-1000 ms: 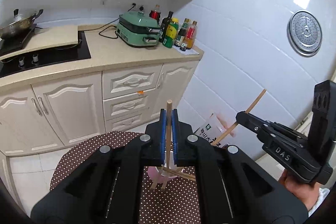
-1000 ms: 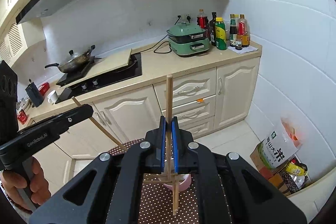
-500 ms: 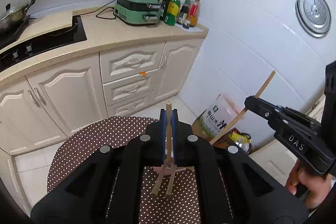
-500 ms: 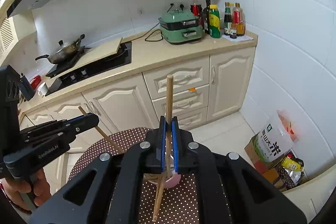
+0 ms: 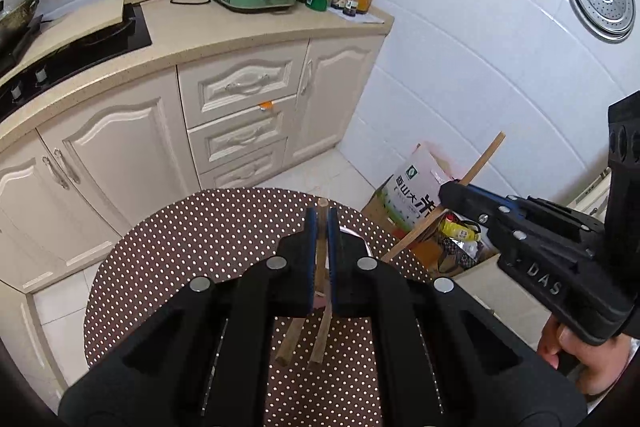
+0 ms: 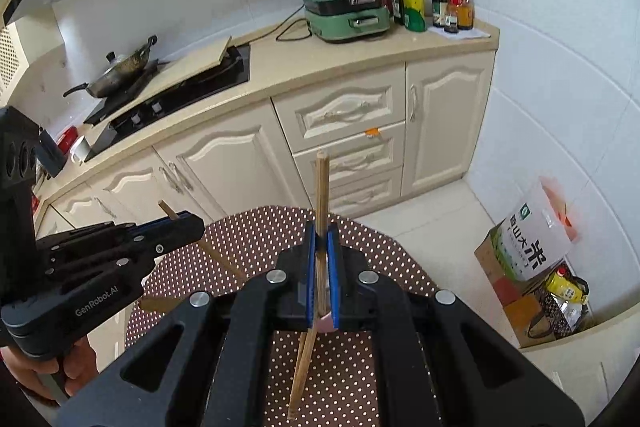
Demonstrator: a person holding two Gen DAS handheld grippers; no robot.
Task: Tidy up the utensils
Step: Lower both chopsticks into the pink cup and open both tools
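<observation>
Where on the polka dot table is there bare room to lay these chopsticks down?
Bare cloth on the polka dot table toward the cabinets. It is crowded near the pink cup under both grippers, where the held chopsticks cross.

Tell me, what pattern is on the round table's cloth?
Brown tablecloth with small white dots, clearest in the left wrist view.

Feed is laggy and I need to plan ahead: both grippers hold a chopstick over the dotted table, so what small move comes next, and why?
Probably keep lowering both toward the pink cup. The left gripper and right gripper are each shut on a wooden chopstick, angled down over the brown polka-dot round table, and the cup sits just beneath the fingers, mostly hidden. Neither stick is clearly inside it.
</observation>
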